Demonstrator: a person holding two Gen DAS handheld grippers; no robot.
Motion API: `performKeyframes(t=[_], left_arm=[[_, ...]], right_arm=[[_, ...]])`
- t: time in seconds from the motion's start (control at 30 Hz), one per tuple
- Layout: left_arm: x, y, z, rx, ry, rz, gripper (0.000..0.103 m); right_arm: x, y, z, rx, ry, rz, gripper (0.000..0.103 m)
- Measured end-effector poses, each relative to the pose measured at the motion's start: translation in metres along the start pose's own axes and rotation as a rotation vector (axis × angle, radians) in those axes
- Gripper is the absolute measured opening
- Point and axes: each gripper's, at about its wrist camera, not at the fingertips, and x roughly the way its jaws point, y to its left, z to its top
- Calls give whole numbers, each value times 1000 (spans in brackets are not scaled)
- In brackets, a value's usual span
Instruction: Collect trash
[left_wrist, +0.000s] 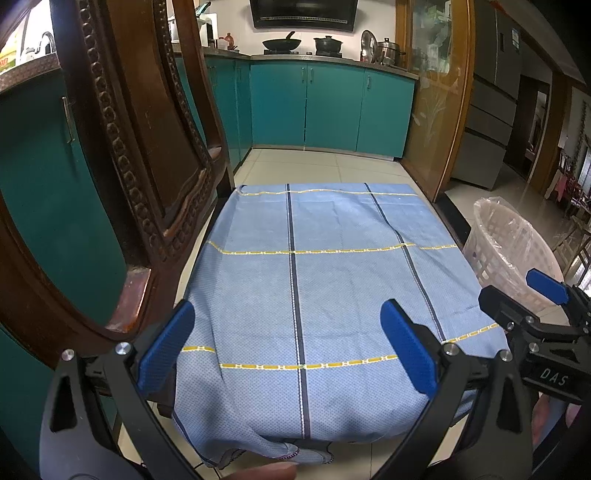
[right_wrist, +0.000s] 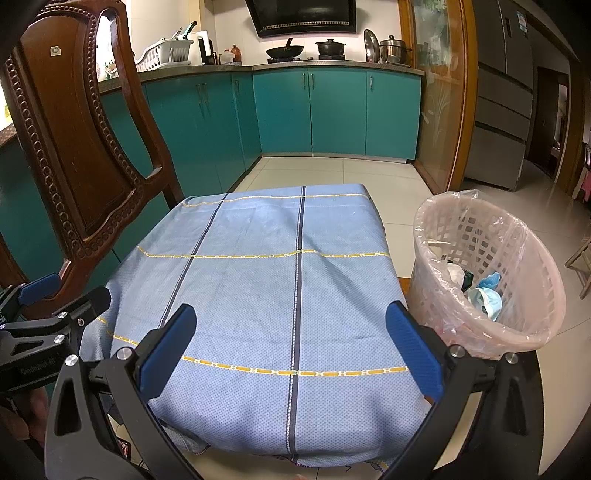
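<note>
Both grippers empty, jaws spread wide. Left gripper (left_wrist: 288, 350) and right gripper (right_wrist: 291, 350) hover side by side just above the near edge of the blue checked cloth (right_wrist: 266, 295) draped over a small table; each shows in the other's wrist view, off to its outer side. Nothing lies between the fingers of either, and the cloth surface ahead looks bare, no loose scraps visible. The trash (right_wrist: 480, 291) sits in the bin: crumpled white and blue paper or tissue-like bits, plus something dark, at the bottom of the lined lattice wastebasket (right_wrist: 546, 295) on the floor, just right of the right gripper and beyond its right finger. Judgement: those pieces are light, soft, crushable, no fragility concern; pinch on a raised crumple, not a flat edge. The thin plastic liner (right_wrist: 476, 199) is slippery and snags easily, so if lifting the bag, grab the bunched rim. Carved wooden chair (right_wrist: 70, 147) stands ahead-left of both grippers. Further out: tiled floor, then teal cabinets (right_wrist: 332, 110) with pots on the counter.
</note>
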Motion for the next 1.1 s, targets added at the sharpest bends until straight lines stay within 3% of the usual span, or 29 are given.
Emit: performKeyframes(t=[1.1], left_arm=[[0, -3, -2, 6, 2, 0, 100]], right_arm=[[2, -1, -3, -6, 6, 4, 100]])
